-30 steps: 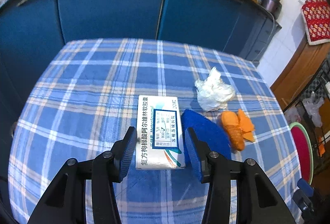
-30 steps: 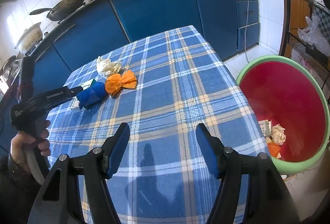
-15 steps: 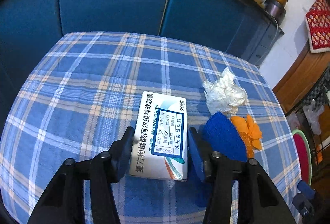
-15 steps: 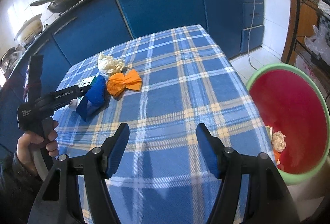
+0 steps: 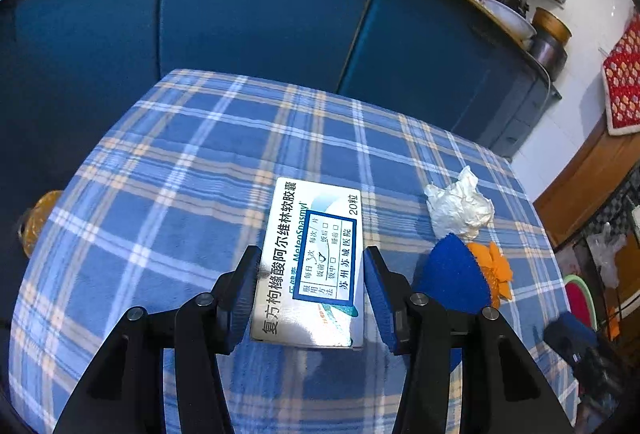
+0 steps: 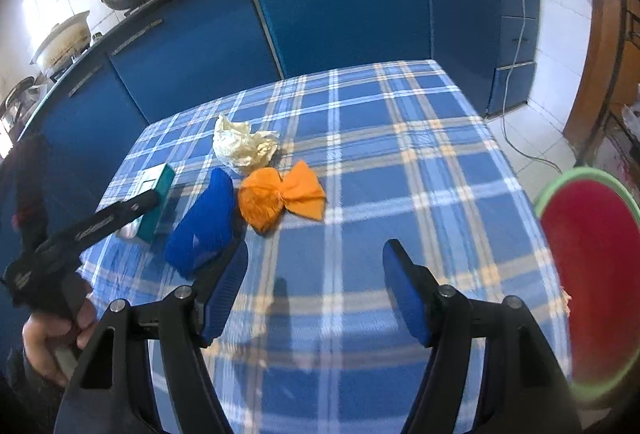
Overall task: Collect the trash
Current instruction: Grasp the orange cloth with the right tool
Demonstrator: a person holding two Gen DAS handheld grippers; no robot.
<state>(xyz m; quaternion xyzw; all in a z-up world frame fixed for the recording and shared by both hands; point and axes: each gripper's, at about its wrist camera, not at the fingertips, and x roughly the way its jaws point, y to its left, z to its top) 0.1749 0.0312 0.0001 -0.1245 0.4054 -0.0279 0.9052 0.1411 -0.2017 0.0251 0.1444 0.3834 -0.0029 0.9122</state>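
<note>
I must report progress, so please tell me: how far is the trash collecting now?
Done: nothing visibly; the bin is blurred inside. In hand: the left gripper straddles the medicine box, grip unclear; the right gripper is open, empty. Left: that box, white wad, blue piece, orange paper, on the table.

Here's the table (image 6: 400, 162), draped in a blue plaid cloth crossed with white and orange lines. Lying flat on it is a white medicine box (image 5: 314, 262) printed with Chinese text. Just beside that sits a blue scrap (image 6: 208, 222), touching a crumpled orange paper (image 6: 280, 200). Behind those two, a wad of white paper (image 6: 242, 146) rests on the cloth.
</note>
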